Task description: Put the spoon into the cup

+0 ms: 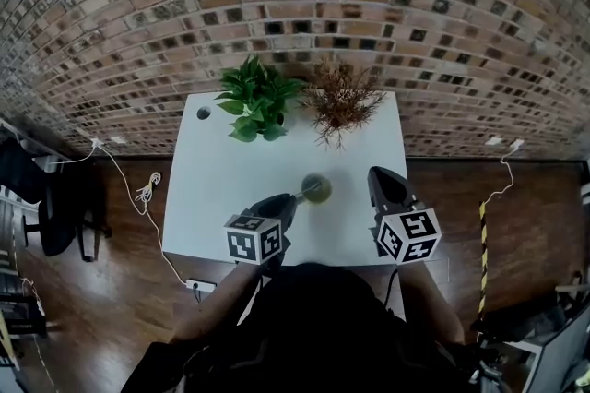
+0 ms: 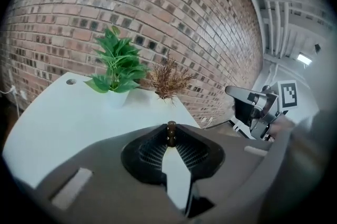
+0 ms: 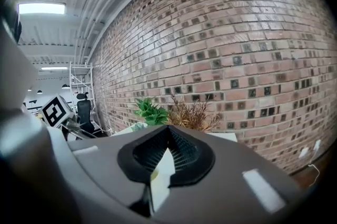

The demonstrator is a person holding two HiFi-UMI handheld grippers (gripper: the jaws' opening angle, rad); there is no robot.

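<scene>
A small olive-green cup (image 1: 316,189) stands on the white table (image 1: 221,179), toward its near edge. My left gripper (image 1: 291,199) sits just left of the cup and is shut on a thin dark spoon (image 1: 302,194), which reaches to the cup's rim. I cannot tell whether its far end is inside. In the left gripper view the spoon's brown handle tip (image 2: 171,133) sticks up between the closed jaws of the left gripper (image 2: 171,140). My right gripper (image 1: 374,172) hovers right of the cup, jaws together and holding nothing, as in its own view (image 3: 168,131).
A green potted plant (image 1: 254,100) and a dry brown plant (image 1: 341,101) stand at the table's far edge against the brick wall. A cable hole (image 1: 204,113) is at the far left corner. Cables (image 1: 147,190) lie on the wooden floor to the left.
</scene>
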